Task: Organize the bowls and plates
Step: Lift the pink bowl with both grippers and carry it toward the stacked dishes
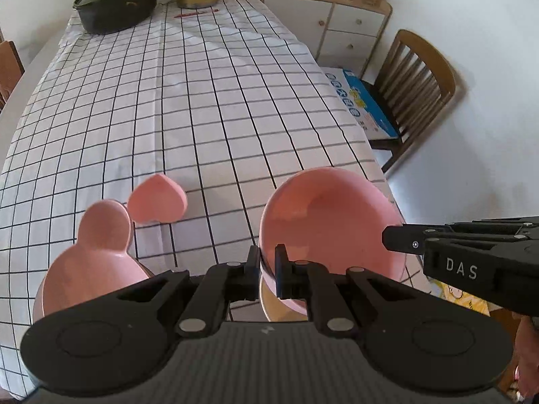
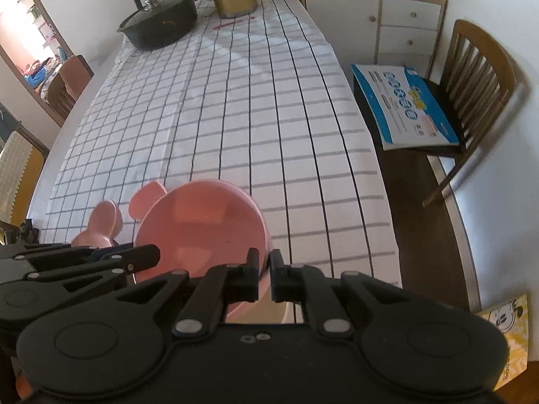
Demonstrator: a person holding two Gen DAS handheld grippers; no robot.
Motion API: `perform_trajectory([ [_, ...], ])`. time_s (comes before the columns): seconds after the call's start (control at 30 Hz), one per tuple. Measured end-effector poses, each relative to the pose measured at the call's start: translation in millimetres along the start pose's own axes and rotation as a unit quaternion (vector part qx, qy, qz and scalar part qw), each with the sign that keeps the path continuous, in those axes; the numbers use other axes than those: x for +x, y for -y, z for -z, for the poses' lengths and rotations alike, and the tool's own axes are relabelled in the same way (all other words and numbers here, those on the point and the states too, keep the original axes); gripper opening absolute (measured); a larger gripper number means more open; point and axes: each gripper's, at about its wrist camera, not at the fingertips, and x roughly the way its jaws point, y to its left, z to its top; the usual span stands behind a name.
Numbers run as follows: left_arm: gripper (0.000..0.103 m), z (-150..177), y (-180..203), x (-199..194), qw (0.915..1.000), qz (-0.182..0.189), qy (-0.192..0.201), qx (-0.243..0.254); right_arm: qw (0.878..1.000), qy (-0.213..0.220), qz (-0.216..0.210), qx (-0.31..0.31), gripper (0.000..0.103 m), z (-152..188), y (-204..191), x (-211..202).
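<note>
Both grippers, L (image 1: 268,262) & R (image 2: 265,266), are pinching the round pink plastic bowl's (image 1: 323,222) rim, carrying it; bunny-eared pink dish (image 1: 91,262) & heart-shaped pink dish (image 1: 158,200), left of L gripper, aren't stacked yet.

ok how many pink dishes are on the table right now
3: a round bowl gripped at its rim by both grippers, a heart-shaped dish on the cloth, and an eared bowl at the near left. More may be hidden below.

White walls surround the checked-cloth bench (image 2: 235,118); a wooden chair (image 2: 478,77) and a white drawer cabinet (image 2: 404,23) stand alongside.
</note>
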Motion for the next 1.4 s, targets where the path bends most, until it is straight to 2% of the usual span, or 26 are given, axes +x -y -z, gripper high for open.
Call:
perform_trajectory([
  [0.4,0.008,19,5,14,0.9999,-0.002,-0.009,0.014,1.000,-0.018,0.006,0.001,0.005,25,5,14],
  [1.1,0.008,27,1,25,0.9997,0.003,-0.025,0.004,1.000,-0.028,0.001,0.003,0.006,30,7,21],
  [1.4,0.008,33,-2,24,0.9996,0.011,-0.026,0.001,1.000,-0.022,-0.003,0.010,0.014,32,11,15],
])
